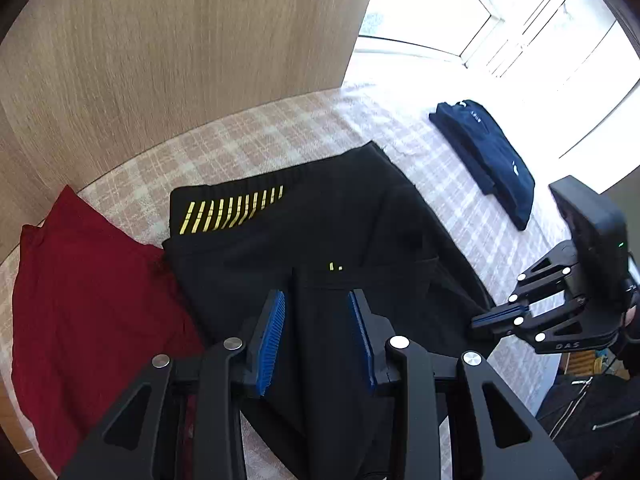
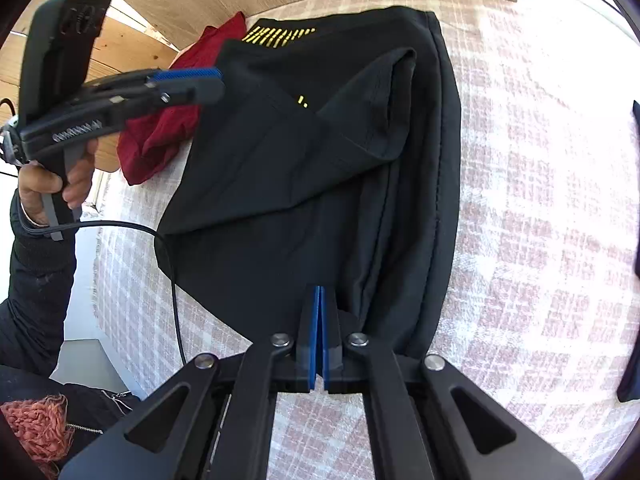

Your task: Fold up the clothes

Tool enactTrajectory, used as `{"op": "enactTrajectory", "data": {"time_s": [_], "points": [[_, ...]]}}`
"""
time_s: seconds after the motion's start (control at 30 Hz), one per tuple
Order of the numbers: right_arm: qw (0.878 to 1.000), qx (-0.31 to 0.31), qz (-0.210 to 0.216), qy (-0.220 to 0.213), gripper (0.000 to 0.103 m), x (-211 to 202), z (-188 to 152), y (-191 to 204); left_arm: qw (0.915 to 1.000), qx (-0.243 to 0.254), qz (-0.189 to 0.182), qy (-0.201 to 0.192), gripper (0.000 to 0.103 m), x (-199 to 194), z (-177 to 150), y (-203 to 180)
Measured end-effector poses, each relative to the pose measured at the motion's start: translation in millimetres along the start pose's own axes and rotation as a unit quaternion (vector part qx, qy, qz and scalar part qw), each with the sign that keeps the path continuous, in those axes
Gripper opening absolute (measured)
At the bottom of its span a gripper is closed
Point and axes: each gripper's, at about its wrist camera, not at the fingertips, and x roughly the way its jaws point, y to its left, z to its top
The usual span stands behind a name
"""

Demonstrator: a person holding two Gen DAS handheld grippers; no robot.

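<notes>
The right gripper (image 2: 320, 312) has its two blue ribbed pads pressed flat together, and a fold of the black garment (image 2: 320, 140) is pinched between them at its near edge. From the left wrist view this same gripper (image 1: 486, 320) appears at the side, its fingers closed into one thin line at the right border of the cloth.

The left gripper (image 1: 318, 316) stands with its jaws apart, the blue pads (image 1: 274, 336) showing a clear gap, and black cloth is visible between and under them. It hovers just over the garment; I cannot tell if the pads touch the cloth. In the right wrist view it (image 2: 188, 80) is seen from the side, held by a hand (image 2: 52, 184) in a dark sleeve, with a black cable (image 2: 172, 264) hanging from it.

The black garment is smooth, slightly shiny cloth with stitched seams along one long edge and a row of slanted yellow bars (image 1: 232, 210) near its far end. It lies partly folded on a bed cover (image 1: 280, 128) with a pale pink and white check pattern, rough in texture. A red garment (image 1: 88, 300), soft and wrinkled, lies touching its left side. A dark blue folded garment (image 1: 484, 156) lies well apart on the right, a neat rectangle. Behind the bed is a light wooden panel (image 1: 180, 40) with fine grain, and a bright window (image 1: 500, 12).
</notes>
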Motion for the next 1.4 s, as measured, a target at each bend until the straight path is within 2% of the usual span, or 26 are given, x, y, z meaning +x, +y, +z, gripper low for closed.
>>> {"op": "enactTrajectory", "data": {"time_s": [0.07,0.1,0.2,0.27,0.33,0.4,0.53,0.63,0.7,0.77,0.83,0.93,0.97,1.07,1.1,1.13,1.17,1.23,1.3,1.33,1.4], "points": [[1.000,-0.006,-0.001,-0.006,0.001,-7,1,2,0.9994,0.010,0.026,0.017,0.035,14,-3,-7],[1.000,-0.008,-0.002,-0.007,0.001,-9,1,3,0.9991,0.012,0.035,0.020,0.042,19,-4,-9],[1.000,-0.010,-0.005,-0.003,0.001,-8,-1,2,0.9988,0.025,0.036,0.023,0.043,28,-1,-13],[1.000,-0.007,-0.003,-0.003,0.001,-7,-2,0,0.9982,0.036,0.040,0.026,0.038,33,0,-15],[1.000,-0.005,0.006,-0.012,0.001,-11,-2,-1,0.9974,0.047,0.045,0.029,0.018,39,2,-16],[1.000,-0.005,0.014,-0.021,0.002,-15,-1,0,0.9966,0.057,0.050,0.032,0.011,44,3,-18],[0.999,-0.012,0.020,-0.023,0.002,-12,3,7,0.9972,0.061,0.036,0.025,0.002,34,-1,-16],[1.000,-0.013,0.013,-0.007,0.002,2,4,10,0.9987,0.043,0.028,0.007,0.002,22,0,-9],[1.000,-0.009,0.006,0.007,0.002,13,3,7,0.9988,0.027,0.037,-0.018,0.002,7,3,2],[1.000,-0.001,-0.003,0.025,0.002,23,-1,-1,0.9956,0.022,0.082,-0.039,0.002,-3,7,15],[1.000,0.008,0.002,0.028,0.002,26,-4,-8,0.9909,0.014,0.127,-0.042,0.002,-8,9,30],[0.999,0.020,0.012,0.029,0.002,27,-5,-12,0.9853,-0.015,0.165,-0.042,0.009,-6,12,58],[0.999,0.022,0.013,0.030,0.002,27,-5,-13,0.9837,-0.026,0.173,-0.040,0.008,-5,12,67],[0.999,0.013,0.009,0.036,0.002,19,-1,-11,0.9889,-0.053,0.130,-0.047,0.018,-20,2,75],[1.000,0.011,0.019,0.018,0.002,10,4,-9,0.9885,-0.052,0.130,-0.056,0.027,-27,0,73],[1.000,0.008,0.028,0.001,0.003,2,8,-7,0.9879,-0.051,0.131,-0.064,0.031,-34,-3,70],[0.999,0.005,0.036,-0.017,0.003,-7,13,-5,0.9882,-0.047,0.127,-0.071,0.031,-41,-4,65],[0.998,-0.001,0.005,-0.061,0.005,-18,35,-9,0.9901,-0.033,0.113,-0.077,0.031,-49,-3,56],[0.994,-0.008,-0.026,-0.103,0.013,-29,57,-14,0.9914,-0.017,0.108,-0.073,0.031,-50,-2,47],[0.992,-0.015,-0.053,-0.110,0.020,-29,68,-16,0.9918,-0.011,0.107,-0.069,0.032,-48,-1,45],[0.991,-0.038,-0.065,-0.107,0.028,-24,85,-18,0.9924,-0.004,0.107,-0.062,0.031,-43,0,42]]}}
